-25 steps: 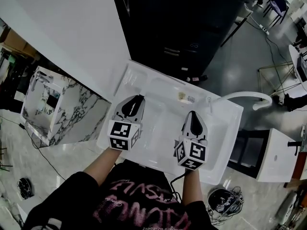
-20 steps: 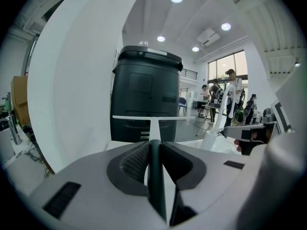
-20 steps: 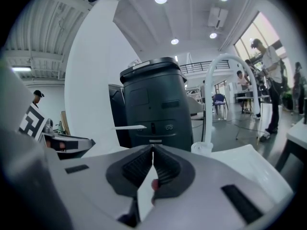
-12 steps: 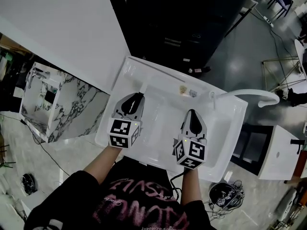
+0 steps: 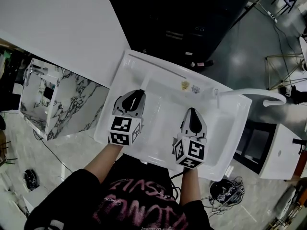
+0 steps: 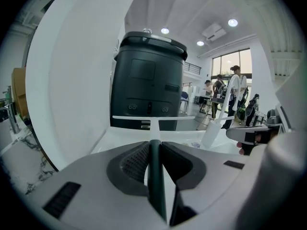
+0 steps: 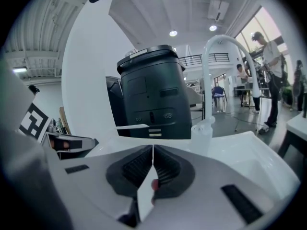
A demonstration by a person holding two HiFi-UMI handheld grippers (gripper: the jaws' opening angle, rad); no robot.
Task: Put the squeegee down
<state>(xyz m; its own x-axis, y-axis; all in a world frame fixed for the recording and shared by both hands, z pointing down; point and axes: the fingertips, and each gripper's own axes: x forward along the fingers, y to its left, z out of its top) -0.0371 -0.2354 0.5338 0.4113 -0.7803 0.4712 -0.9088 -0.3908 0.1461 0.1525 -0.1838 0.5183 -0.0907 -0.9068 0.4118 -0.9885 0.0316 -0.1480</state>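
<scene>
The left tongs point(image 6: 153, 146) are closed on the squeegee point(image 6: 155, 169), with the dark handle clamped upright between the ribbed pads. The squeegee's long axis runs straight ahead of these tongs. Its handle narrows to a white neck that ends in a thin white blade. The blade lies crosswise and level, with one end out to each side of the tongs' line, and it points toward the dark cabinet point(image 6: 148, 80) beyond.

In the head view both tools hang over the white sink point(image 5: 225, 143), with the left tongs point(image 5: 138, 93) beside the right tongs point(image 5: 192, 111) and well apart from them. The right tongs point(image 7: 153, 148) have their pads pressed together with nothing between them. The faucet point(image 7: 216, 47) arches ahead and to their right.
</scene>
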